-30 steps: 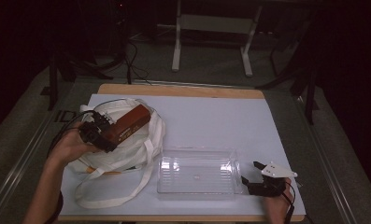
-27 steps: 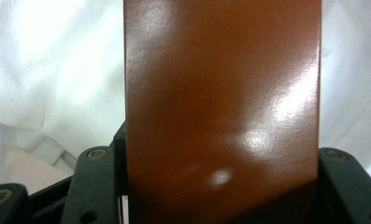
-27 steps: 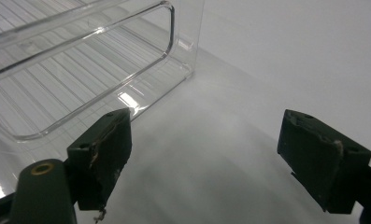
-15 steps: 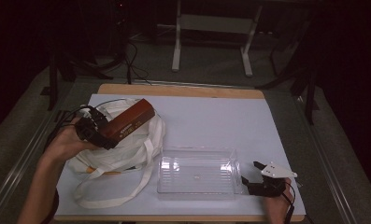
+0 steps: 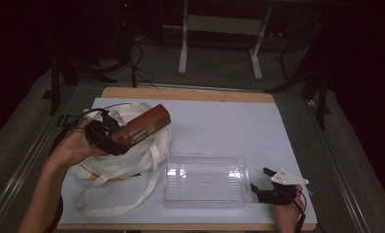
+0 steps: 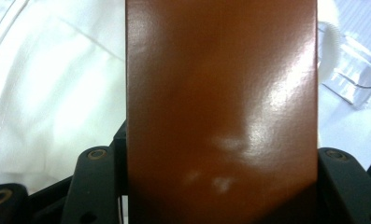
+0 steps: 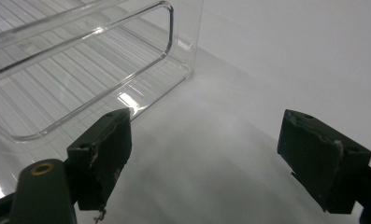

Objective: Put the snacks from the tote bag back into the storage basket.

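1. Lifting clear of the white tote bag [image 5: 127, 155], the brown box [image 5: 144, 125] now sits higher and farther toward the table's middle than it did a second ago, when it lay low against the bag's mouth. In the high view it is held in the air above the bag, tilted with its far end up.

2. Clamped on the box's near end, the left gripper [image 5: 105, 136] has its two black jaws pressed against either side of the glossy brown face [image 6: 220, 112] in the left gripper view (no gap shows between jaw and box). The hand has risen with it.

3. Resting on the white table cover [image 5: 219, 121] just beside the right end of the clear plastic bin [image 5: 204, 182], the right gripper [image 5: 270, 187] has not shifted across the three moments. Its jaws stand wide apart with nothing between them [image 7: 206, 154], and the bin's corner [image 7: 127, 56] lies just ahead of the left jaw.

4. Judging from this, the pull-out from the bag looks all but done, and the carry across to the bin (empty so far) is likely next. The bag's loose straps [image 5: 146, 184] lie between the bag and the bin, so a low carry could snag them.
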